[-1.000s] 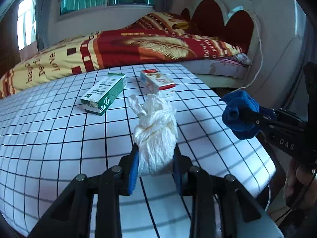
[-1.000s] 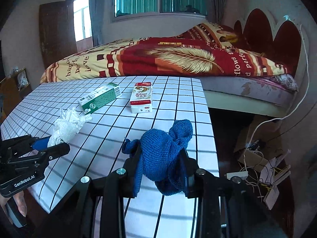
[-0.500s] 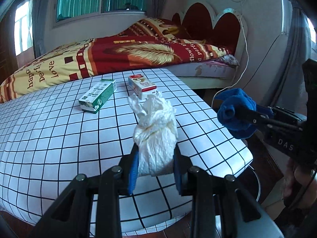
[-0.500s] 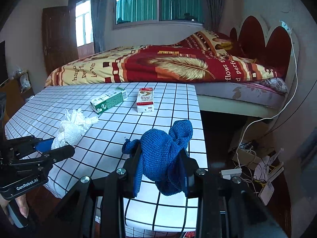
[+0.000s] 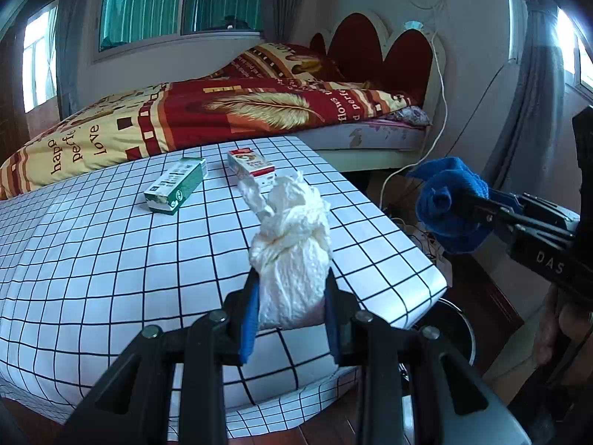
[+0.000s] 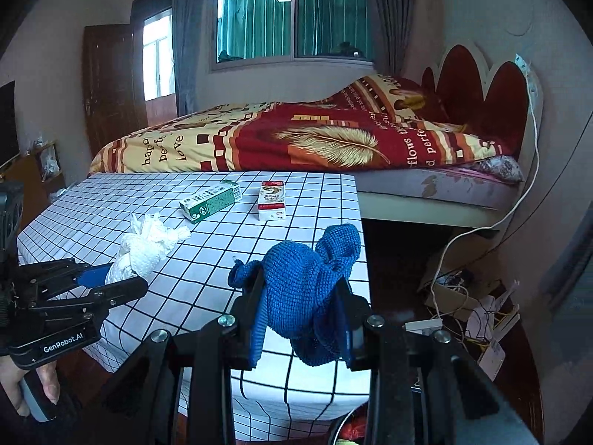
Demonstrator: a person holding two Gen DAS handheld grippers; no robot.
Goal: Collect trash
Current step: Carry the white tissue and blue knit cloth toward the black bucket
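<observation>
Checked table (image 5: 92, 259): green box (image 5: 176, 189) and red-white box (image 5: 252, 166) lie side by side near its far edge. Right gripper (image 6: 302, 319) clamps blue cloth (image 6: 307, 282) above near corner. Left gripper (image 5: 291, 311) clamps crumpled tissue (image 5: 292, 256) above near edge.

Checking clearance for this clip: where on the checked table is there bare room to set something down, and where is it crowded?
The table is bare along its near and left parts, below the green carton. The only clutter is the far right corner, where the green carton and the red-and-white box lie apart, with a narrow gap between.
</observation>
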